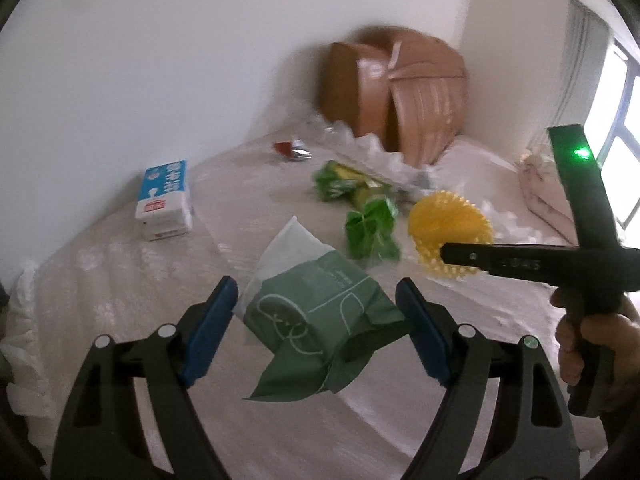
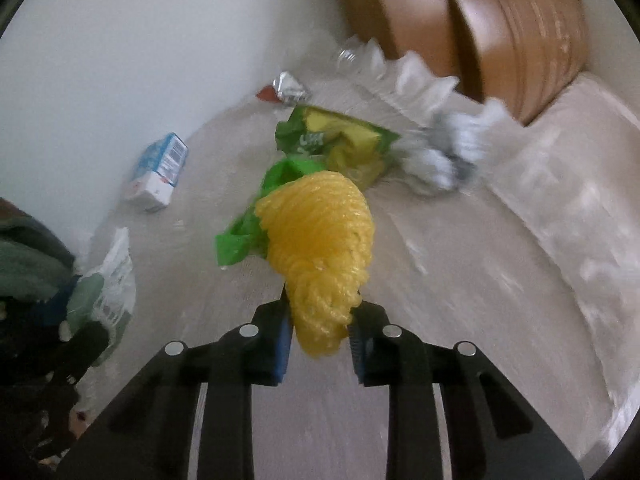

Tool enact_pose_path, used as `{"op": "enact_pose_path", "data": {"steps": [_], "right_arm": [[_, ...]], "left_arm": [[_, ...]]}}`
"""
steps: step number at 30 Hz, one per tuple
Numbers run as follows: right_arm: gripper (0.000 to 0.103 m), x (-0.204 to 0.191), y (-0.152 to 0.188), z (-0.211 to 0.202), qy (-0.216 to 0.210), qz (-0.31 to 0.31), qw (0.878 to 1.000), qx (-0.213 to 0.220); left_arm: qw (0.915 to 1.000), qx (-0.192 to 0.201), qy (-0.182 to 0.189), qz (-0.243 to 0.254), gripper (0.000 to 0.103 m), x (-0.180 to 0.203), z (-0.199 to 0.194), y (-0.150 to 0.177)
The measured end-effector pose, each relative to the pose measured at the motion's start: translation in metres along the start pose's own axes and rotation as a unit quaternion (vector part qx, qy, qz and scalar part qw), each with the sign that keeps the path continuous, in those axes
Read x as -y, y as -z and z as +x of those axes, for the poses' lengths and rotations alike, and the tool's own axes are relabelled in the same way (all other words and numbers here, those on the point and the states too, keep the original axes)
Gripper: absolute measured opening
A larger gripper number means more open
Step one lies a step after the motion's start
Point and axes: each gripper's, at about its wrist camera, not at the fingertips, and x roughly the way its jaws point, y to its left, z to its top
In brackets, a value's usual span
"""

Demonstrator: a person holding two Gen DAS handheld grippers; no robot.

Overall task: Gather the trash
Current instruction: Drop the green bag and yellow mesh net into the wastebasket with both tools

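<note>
Trash lies scattered over a pale, plastic-covered surface that looks like a bed [image 1: 120, 280] pushed against a white wall, and two pieces are being dealt with at once. In the right wrist view the right claw [image 2: 320, 336] is clenched on a yellow mesh net [image 2: 320, 248], which bunches up between the blue pads [image 2: 282, 344] and stands clear above the surface; the left wrist view shows the same net [image 1: 448, 228] at the tip of that claw. The left claw [image 1: 320, 320] is released, its blue pads [image 1: 212, 320] spread wide on either side of a green-and-white paper bag [image 1: 316, 312] that lies crumpled between them, not yet gripped.

So the step in hand seems to be picking up: one piece is secured on the right, and the left is lined up for the next. Its next move probably calls for lowering a little and closing on the bag's thicker green body, since the thin loose flap would likely slip or tear.

Further pieces wait: a blue-and-white milk carton [image 1: 166, 200] near the wall, a crumpled green wrapper [image 1: 372, 232] just beside the net, a green-and-yellow snack packet [image 1: 348, 184] behind it, a small red-and-silver scrap [image 1: 292, 150], and crumpled white plastic [image 1: 376, 148] by a brown cardboard box [image 1: 396, 92] in the corner. No bin shows in either view, so where the held net should go cannot be told.
</note>
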Motion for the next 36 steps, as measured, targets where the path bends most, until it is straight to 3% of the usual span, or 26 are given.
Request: {"op": "enact_pose_path", "data": {"steps": [8, 14, 18, 24, 29, 32, 36], "right_arm": [[0.024, 0.044, 0.056, -0.097, 0.012, 0.015, 0.999, 0.042], [0.025, 0.103, 0.118, -0.166, 0.052, 0.056, 0.996, 0.055], [0.025, 0.153, 0.176, -0.207, 0.107, 0.126, 0.985, 0.056], [0.026, 0.225, 0.258, -0.277, 0.191, 0.218, 0.954, 0.08], [0.027, 0.265, 0.291, -0.31, 0.213, 0.257, 0.938, 0.098], [0.027, 0.287, 0.306, -0.32, 0.211, 0.27, 0.934, 0.099], [0.027, 0.302, 0.313, -0.323, 0.204, 0.271, 0.936, 0.096]], "left_arm": [[0.9983, -0.012, 0.045, 0.035, 0.078, 0.074, -0.037, 0.021], [0.9884, -0.014, 0.111, 0.103, 0.078, 0.157, -0.054, 0.031], [0.9702, -0.026, 0.182, 0.158, 0.078, 0.231, -0.057, 0.04], [0.9225, -0.078, 0.281, 0.253, 0.078, 0.361, -0.04, 0.074], [0.8939, -0.136, 0.294, 0.31, 0.081, 0.439, -0.004, 0.111], [0.8856, -0.177, 0.288, 0.318, 0.082, 0.462, 0.017, 0.127], [0.8884, -0.177, 0.272, 0.325, 0.09, 0.471, 0.016, 0.132]]}}
